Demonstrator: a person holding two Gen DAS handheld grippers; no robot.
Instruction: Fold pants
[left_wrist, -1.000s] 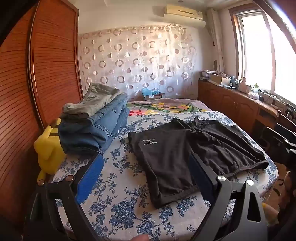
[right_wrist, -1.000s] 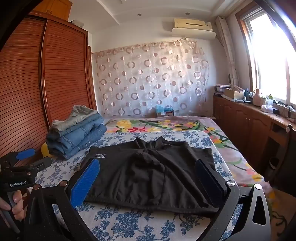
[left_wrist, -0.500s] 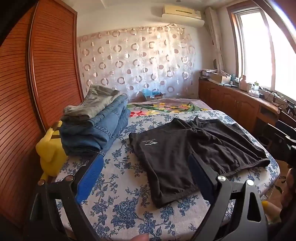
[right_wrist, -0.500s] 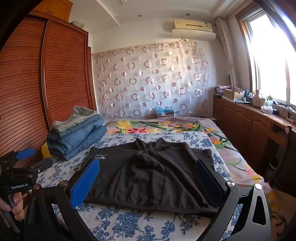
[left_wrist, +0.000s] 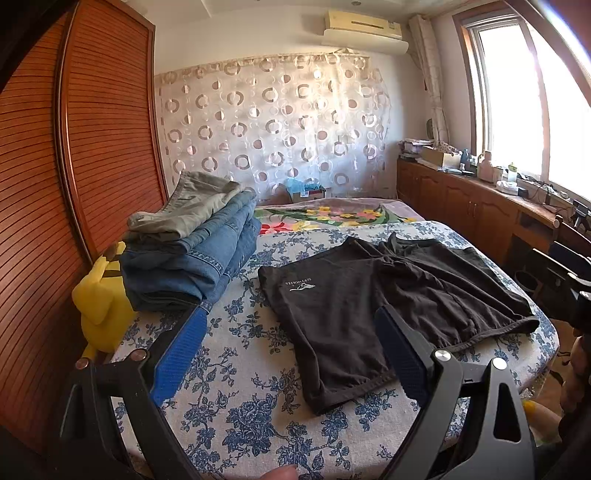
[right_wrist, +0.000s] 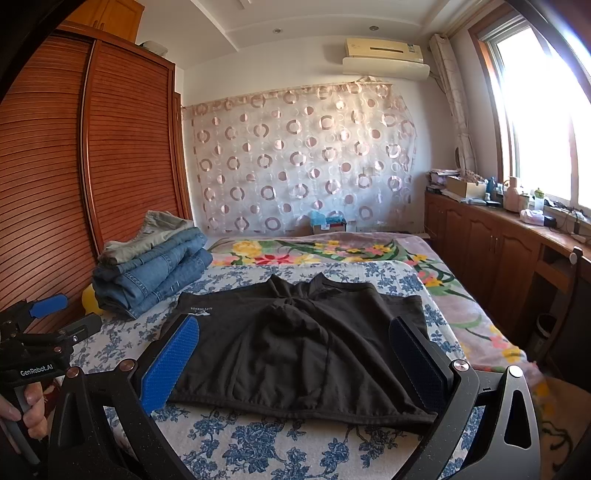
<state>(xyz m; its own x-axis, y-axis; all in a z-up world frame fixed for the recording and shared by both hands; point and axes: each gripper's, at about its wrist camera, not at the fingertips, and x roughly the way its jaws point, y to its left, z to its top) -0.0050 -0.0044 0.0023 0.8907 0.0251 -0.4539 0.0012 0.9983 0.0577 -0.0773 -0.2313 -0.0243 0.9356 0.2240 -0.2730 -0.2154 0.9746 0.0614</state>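
Left wrist view: little has changed over the last second, camera only tips up slightly; black pants (left_wrist: 388, 302) still flat on the bed (left_wrist: 240, 406), no fold begun. Left gripper (left_wrist: 288, 350) and right gripper (right_wrist: 295, 354) both hover with jaws wide, empty. Near hem edge reachable; folded jeans stack (left_wrist: 192, 258) crowds left, open bedspread beyond.

The pants (right_wrist: 295, 347) lie flat on the bed (right_wrist: 258, 443). A stack of folded jeans (right_wrist: 151, 269) sits to their left, beside the wardrobe (right_wrist: 74, 184).
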